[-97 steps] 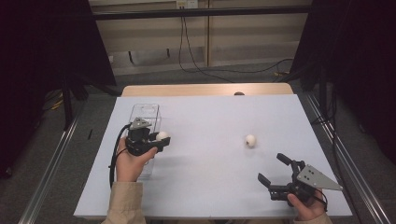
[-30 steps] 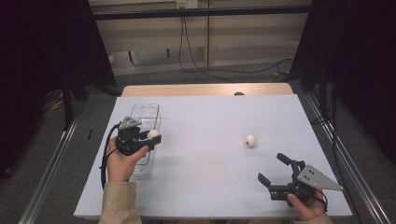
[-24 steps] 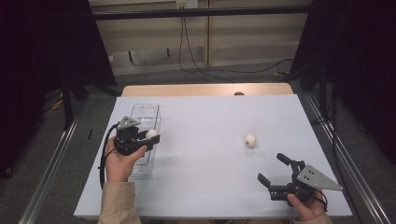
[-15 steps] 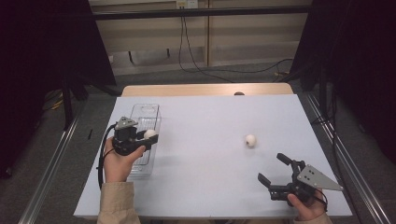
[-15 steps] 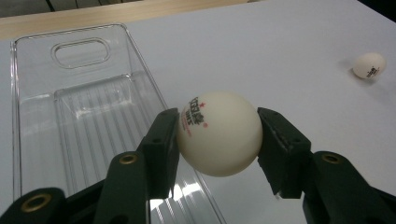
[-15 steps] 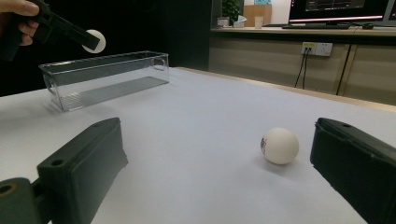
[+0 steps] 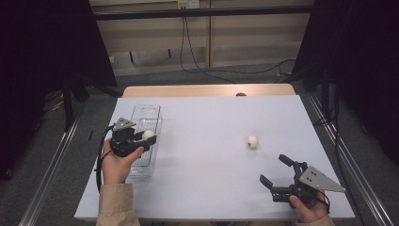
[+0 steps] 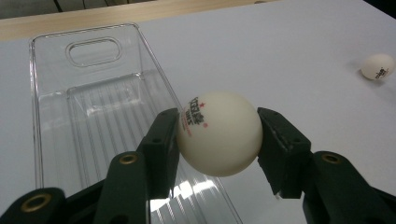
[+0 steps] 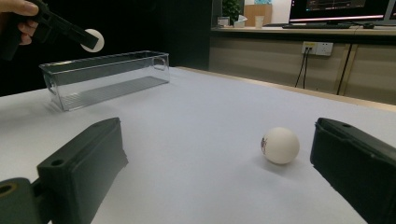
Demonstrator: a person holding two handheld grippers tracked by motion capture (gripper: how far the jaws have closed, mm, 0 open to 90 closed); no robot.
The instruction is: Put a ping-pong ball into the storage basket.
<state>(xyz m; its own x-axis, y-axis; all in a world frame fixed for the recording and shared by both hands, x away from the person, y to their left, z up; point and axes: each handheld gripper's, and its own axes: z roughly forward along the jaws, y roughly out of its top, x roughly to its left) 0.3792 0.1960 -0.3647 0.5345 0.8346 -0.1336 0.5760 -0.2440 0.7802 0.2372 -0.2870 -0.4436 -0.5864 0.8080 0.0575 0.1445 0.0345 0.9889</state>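
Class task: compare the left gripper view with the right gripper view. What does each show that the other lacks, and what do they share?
Left gripper view alone: the print on the held ball, gripped between the left gripper jaws. Right gripper view alone: the open right gripper, a hand and wall sockets. Shared: the clear tray, the held ball, the second ball and the white table.

There are two white balls: one ball [image 7: 148,134] sits clamped between the jaws of the left gripper [image 7: 141,139] above the box, and a second ball [image 7: 252,141] lies on the table [image 7: 211,188], well apart from the first. There is one clear plastic box [image 7: 146,111], long and narrow, with nothing lying in it. There are two grippers, the left one and the right gripper [image 7: 277,175], one in each of the person's two hands, over one table
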